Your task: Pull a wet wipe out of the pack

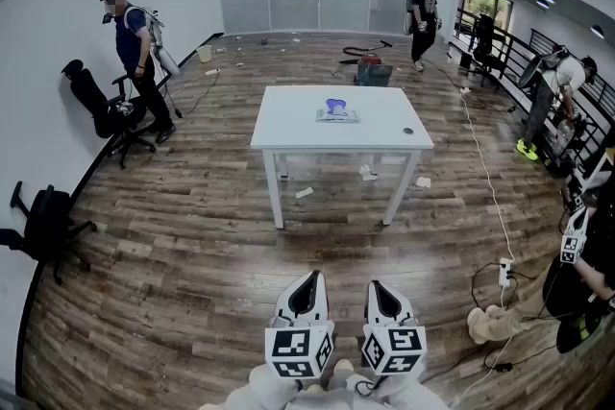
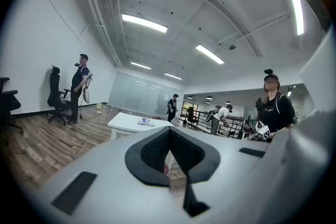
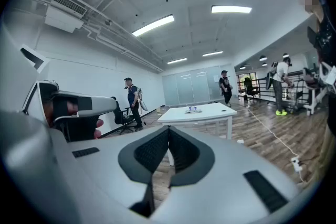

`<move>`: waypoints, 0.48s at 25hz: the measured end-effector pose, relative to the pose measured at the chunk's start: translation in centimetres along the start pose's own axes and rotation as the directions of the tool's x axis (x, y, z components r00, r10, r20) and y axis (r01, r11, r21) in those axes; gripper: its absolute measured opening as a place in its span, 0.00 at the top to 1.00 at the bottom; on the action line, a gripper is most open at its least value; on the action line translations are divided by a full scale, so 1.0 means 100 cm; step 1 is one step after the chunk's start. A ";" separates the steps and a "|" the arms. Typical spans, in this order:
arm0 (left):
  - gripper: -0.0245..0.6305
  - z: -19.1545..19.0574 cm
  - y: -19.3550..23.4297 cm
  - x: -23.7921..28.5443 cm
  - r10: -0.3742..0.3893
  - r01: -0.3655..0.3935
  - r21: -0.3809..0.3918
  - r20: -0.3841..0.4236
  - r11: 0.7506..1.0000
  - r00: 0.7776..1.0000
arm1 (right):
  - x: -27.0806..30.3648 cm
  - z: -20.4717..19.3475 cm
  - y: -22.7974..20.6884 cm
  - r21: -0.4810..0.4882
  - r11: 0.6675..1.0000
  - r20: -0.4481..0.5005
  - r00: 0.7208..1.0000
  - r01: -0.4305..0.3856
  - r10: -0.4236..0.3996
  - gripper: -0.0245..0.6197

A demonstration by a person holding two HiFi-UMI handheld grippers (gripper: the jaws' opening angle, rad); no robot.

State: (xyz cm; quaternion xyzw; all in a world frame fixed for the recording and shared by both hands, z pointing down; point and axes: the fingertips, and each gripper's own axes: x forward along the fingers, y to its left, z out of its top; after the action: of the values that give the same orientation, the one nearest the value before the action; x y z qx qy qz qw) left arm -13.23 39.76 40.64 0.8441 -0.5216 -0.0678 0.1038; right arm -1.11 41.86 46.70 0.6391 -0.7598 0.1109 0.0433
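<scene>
Both the left gripper (image 1: 307, 281) and the right gripper (image 1: 379, 288) are seen closed on nothing, well apart from the wipe pack (image 1: 337, 111) on the table (image 1: 288, 128). Unless steadied, the pack may be lifted together with the wipe.

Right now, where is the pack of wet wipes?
In the head view the wet wipe pack lies near the middle of the white table, far ahead of the left gripper and the right gripper.

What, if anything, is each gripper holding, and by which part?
Nothing. The left gripper and right gripper are both shut and empty; the flat pale wet wipe pack lies apart on the white rectangular table.
</scene>
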 end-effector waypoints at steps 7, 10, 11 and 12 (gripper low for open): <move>0.97 -0.008 0.013 0.017 0.004 -0.004 0.002 -0.014 1.000 1.000 | 0.021 -0.007 -0.003 0.008 1.000 -0.014 1.000 0.004 -0.004 0.95; 0.97 -0.012 0.016 0.028 0.009 -0.009 0.003 -0.019 1.000 1.000 | 0.032 -0.009 -0.009 0.012 1.000 -0.018 1.000 0.001 -0.001 0.95; 0.97 -0.013 0.017 0.033 0.010 -0.010 0.004 -0.022 1.000 1.000 | 0.037 -0.008 -0.011 0.014 1.000 -0.020 1.000 0.001 0.000 0.95; 0.97 -0.013 0.019 0.037 0.011 -0.010 0.006 -0.024 1.000 1.000 | 0.042 -0.008 -0.012 0.016 1.000 -0.021 1.000 0.000 0.001 0.95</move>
State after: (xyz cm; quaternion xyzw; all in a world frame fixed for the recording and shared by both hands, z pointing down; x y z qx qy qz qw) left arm -12.87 35.74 42.33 0.8425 -0.5249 -0.0555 0.1079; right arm -0.70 37.76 48.46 0.6381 -0.7585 0.1239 0.0461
